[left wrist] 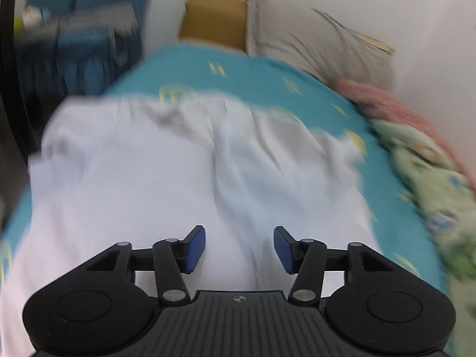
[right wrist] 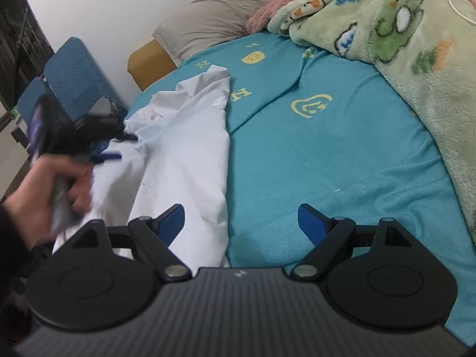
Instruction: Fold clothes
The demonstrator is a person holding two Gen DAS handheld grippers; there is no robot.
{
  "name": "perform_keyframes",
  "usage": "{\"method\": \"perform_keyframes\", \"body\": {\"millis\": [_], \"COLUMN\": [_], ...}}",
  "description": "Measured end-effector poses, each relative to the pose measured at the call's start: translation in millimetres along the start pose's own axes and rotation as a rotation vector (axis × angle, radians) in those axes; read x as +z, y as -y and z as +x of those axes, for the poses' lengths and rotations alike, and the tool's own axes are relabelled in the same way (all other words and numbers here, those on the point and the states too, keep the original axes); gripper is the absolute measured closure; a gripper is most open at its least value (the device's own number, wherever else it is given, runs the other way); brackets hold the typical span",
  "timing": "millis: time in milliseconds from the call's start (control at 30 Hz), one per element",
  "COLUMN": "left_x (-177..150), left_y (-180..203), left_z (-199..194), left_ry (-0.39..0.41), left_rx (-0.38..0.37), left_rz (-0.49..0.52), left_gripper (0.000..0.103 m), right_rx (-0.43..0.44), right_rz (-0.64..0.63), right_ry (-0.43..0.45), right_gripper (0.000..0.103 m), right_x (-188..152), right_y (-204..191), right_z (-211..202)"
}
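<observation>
The white garment [right wrist: 178, 154] lies lengthwise on the bed [right wrist: 327, 154], directly beneath the left gripper [left wrist: 239, 247], jaws apart and empty; the right gripper [right wrist: 241, 223], jaws wide and empty, straddles its near edge.

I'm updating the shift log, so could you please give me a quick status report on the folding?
Left gripper open above the white garment, nothing held. Right gripper open, empty, beside it. Garment rumpled on the teal sheet. Green blanket well aside.
</observation>
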State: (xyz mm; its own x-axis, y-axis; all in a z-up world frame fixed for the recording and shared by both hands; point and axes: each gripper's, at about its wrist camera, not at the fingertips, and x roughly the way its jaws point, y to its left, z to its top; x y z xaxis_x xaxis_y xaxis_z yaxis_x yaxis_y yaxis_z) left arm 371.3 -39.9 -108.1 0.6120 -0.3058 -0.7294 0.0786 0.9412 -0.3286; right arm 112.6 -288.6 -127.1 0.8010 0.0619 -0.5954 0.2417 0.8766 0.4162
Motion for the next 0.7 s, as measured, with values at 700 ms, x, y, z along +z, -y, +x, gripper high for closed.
{"method": "perform_keyframes", "body": {"millis": [700], "left_x": [-220.5], "left_y": [-26.7], "left_z": [-158.6], "left_ry": [-0.288], "left_rx": [-0.176], "left_rz": [-0.024], "left_gripper": [0.075], "right_rx": [0.02], "right_rz": [-0.107], "right_ry": [-0.033], "right_gripper": [0.018], "right_x": [-35.0], "right_y": [-38.2], "right_z": [-90.3]}}
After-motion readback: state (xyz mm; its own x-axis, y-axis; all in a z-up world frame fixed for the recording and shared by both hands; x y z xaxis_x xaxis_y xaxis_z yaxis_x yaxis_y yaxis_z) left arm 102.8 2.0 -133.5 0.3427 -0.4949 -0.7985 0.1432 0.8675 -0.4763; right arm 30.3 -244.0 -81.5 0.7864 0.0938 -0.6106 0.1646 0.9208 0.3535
